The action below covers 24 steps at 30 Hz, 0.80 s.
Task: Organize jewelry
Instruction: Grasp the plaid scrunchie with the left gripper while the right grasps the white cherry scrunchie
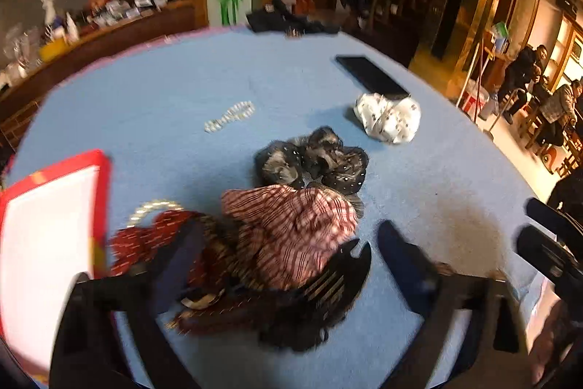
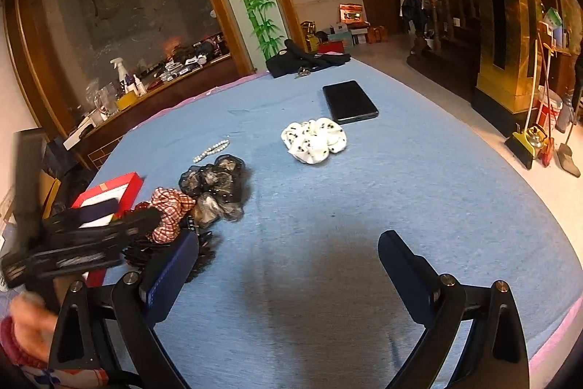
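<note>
Left wrist view: the left gripper (image 1: 288, 254) tips steeply down over the blue table (image 1: 419, 170), jaws wide. Its fingers sit on both sides of a heap of hair things, but the pads don't press any of it, so nothing is held. In the heap: a red-white checked scrunchie (image 1: 291, 228), a black claw clip (image 1: 328, 287) at about 5 o'clock from it, a dark red scrunchie (image 1: 145, 239) at 9 o'clock. A pearl loop (image 1: 155, 208) peeks out behind the red one. A black sheer scrunchie (image 1: 313, 159) lies at 12 o'clock of the heap. The pearl bracelet (image 1: 229, 116) lies alone at 11 o'clock, long axis running from lower left to upper right. White box w/ red rim (image 1: 54, 236) at the left edge. This view is blurry.

Right wrist view: the right gripper (image 2: 288, 265) hangs over bare table, jaws wide, nothing b/w them. Only here the left gripper shows from outside, at 9 o'clock, w/ a hand (image 2: 29, 327) under it. White dotted scrunchie (image 2: 314, 140) at 12 o'clock, black phone (image 2: 349, 101) just behind it. The bracelet is sharper here, same slant.
</note>
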Available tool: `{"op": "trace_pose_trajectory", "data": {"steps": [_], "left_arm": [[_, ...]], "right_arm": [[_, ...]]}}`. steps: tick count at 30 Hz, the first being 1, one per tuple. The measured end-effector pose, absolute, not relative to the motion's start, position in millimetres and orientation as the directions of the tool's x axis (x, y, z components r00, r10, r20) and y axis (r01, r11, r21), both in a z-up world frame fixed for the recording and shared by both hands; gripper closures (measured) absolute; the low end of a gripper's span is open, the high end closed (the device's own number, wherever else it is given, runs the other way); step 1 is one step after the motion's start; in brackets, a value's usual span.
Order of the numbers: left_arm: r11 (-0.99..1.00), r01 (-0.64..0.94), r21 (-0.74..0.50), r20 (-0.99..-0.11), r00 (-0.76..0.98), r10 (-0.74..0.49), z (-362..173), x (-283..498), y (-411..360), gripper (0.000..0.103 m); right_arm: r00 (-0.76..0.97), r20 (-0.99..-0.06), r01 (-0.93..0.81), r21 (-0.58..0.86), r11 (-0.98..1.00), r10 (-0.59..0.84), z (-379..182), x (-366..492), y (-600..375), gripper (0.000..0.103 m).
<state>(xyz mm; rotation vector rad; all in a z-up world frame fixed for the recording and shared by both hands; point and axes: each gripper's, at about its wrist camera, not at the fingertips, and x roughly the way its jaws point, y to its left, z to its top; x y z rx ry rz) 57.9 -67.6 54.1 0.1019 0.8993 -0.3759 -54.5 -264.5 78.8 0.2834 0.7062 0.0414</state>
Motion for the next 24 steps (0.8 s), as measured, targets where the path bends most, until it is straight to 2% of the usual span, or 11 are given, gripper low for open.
{"op": "trace_pose_trajectory", "data": {"steps": [1, 2, 4, 5, 7, 13, 18, 22, 24], "left_arm": [[0.931, 0.358, -0.077, -0.792, 0.545, -0.275, 50, 64, -69, 0.035], [0.929, 0.358, -0.092, -0.802, 0.526, -0.283, 45, 69, -69, 0.052], [0.932, 0.342, -0.120, -0.813, 0.504, -0.290, 38, 78, -66, 0.073], [0.930, 0.340, -0.140, -0.812, 0.498, -0.304, 36, 78, -63, 0.080], [0.922, 0.345, -0.178, -0.796, 0.500, -0.341, 37, 77, -57, 0.086], [0.898, 0.387, -0.209, -0.688, 0.595, -0.416, 71, 51, -34, 0.088], [0.916, 0.372, -0.149, -0.595, 0.706, -0.383, 95, 32, -11, 0.088], [0.931, 0.334, -0.149, -0.571, 0.739, -0.356, 93, 31, 8, 0.088], [0.936, 0.316, -0.156, -0.582, 0.736, -0.346, 88, 35, 15, 0.088]], "right_arm": [[0.762, -0.635, 0.061, 0.270, 0.961, 0.130, 79, -55, -266, 0.002], [0.762, -0.636, 0.066, 0.267, 0.961, 0.124, 79, -55, -269, 0.002], [0.763, -0.636, 0.073, 0.266, 0.961, 0.118, 80, -53, -273, 0.002], [0.763, -0.636, 0.077, 0.266, 0.961, 0.115, 81, -51, -275, 0.002], [0.762, -0.637, 0.080, 0.272, 0.959, 0.117, 83, -46, -277, 0.002], [0.737, -0.664, 0.081, 0.272, 0.959, 0.126, 93, 0, -276, 0.002], [0.700, -0.711, 0.151, 0.233, 0.961, 0.062, 87, 59, -278, 0.002], [0.633, -0.773, 0.204, 0.214, 0.955, 0.038, 66, 111, -278, 0.002], [0.593, -0.805, 0.236, 0.171, 0.957, -0.003, 53, 130, -275, 0.008]]}}
